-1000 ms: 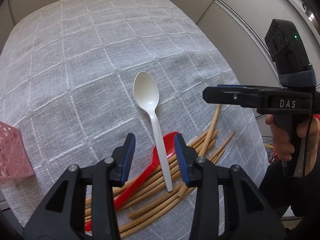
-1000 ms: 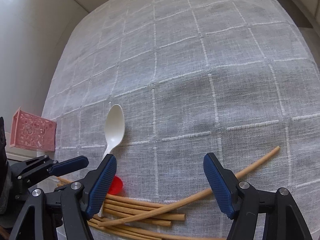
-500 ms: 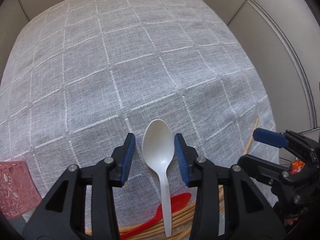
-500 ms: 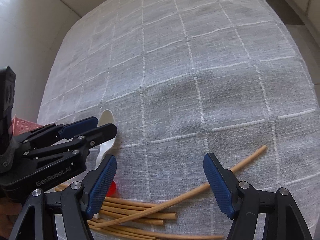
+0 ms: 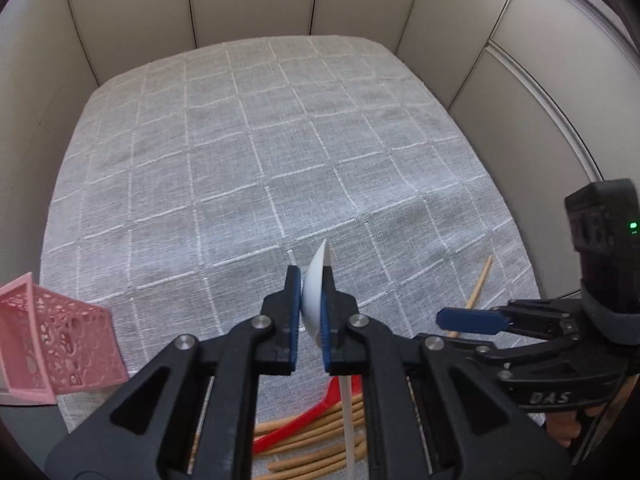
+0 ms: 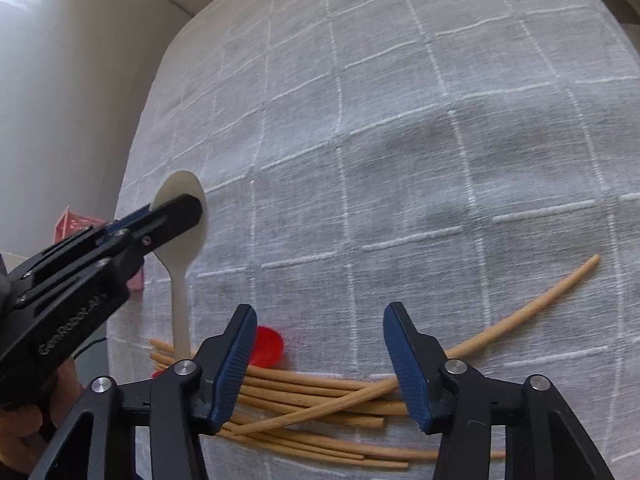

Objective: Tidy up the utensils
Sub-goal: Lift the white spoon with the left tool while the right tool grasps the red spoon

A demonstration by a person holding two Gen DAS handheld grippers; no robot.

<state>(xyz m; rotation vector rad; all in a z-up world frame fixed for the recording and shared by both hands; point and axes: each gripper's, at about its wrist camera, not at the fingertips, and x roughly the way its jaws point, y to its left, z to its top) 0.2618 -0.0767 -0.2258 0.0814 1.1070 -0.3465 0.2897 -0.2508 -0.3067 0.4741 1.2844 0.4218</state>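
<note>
one white spoon (image 5: 316, 292) rides bowl-first in the clamped left gripper (image 5: 310, 312) above the cloth (right gripper (image 6: 320, 364) gapes idle over chopsticks (image 6: 320, 396)); keeping it level should ease a drop into the pink basket (image 5: 56, 344).

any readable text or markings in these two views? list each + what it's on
"DAS": on the side of the right gripper, seen in the left wrist view.
"GenRobot.AI": on the side of the left gripper, seen in the right wrist view; the last letters are blurred.
Tiny print under the green light on the right gripper's black block: too small to read.
No other text.
</note>
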